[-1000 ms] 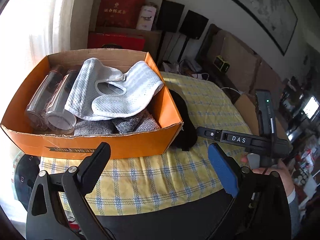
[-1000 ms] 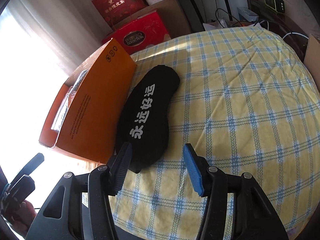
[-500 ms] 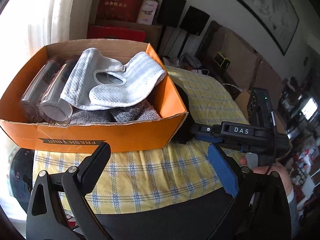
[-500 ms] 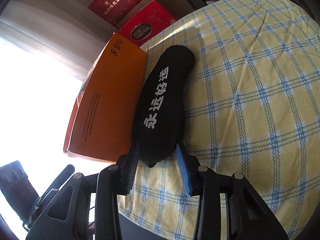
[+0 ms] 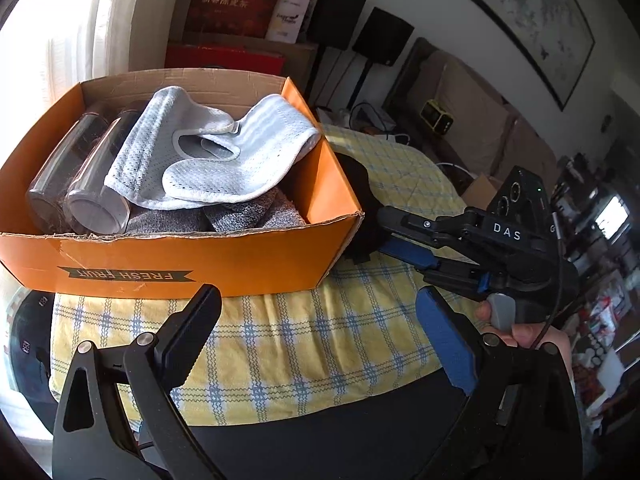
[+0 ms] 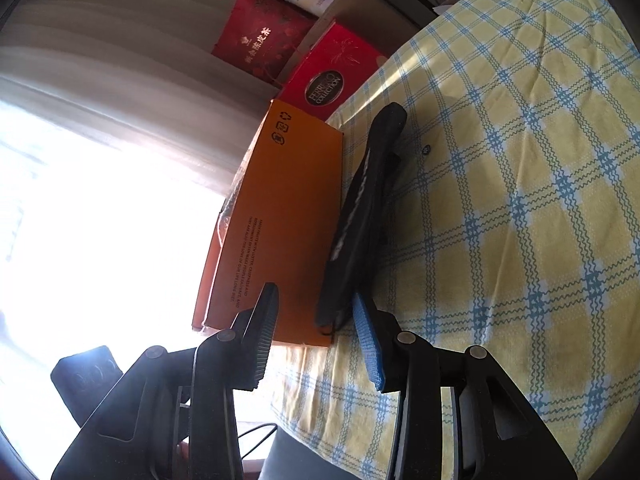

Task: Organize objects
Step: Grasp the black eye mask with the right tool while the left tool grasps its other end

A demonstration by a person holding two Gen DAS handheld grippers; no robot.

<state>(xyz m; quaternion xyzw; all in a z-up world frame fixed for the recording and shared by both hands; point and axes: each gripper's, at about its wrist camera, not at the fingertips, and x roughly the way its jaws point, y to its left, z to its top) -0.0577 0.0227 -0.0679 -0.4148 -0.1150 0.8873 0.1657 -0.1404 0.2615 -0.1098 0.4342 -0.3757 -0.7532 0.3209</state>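
- Right gripper [image 6: 316, 320] jaws: narrowed to a middling gap around the near end of the black sock [image 6: 360, 200]. Blue pad against the fabric, black pad seemingly standing just off it, so no firm pinch to be seen.
- Left gripper [image 5: 318, 300] jaws: wide apart, nothing between them, hovering over the yellow checked cloth [image 5: 280, 344] in front of the orange cardboard box [image 5: 200, 256].
- Sock's place: lying lengthwise on the cloth, pressed along the box's outer right wall, not yet inside.
- Box contents: white mesh pieces [image 5: 208, 148], grey knitted socks [image 5: 224, 216] and two clear jars [image 5: 80, 184]. Little room to spare, the most of it on top.
- Likely handling: light, soft and limp; sure to droop and swing from a single pinch. Not fragile, not slippery against ribbed pads.
- Best hold, as a judgement: bite well in from the hem for a full pad's width of fabric, or nearer the middle to shorten the dangling length.
- Risk: tail catching on the box rim during the lift over.
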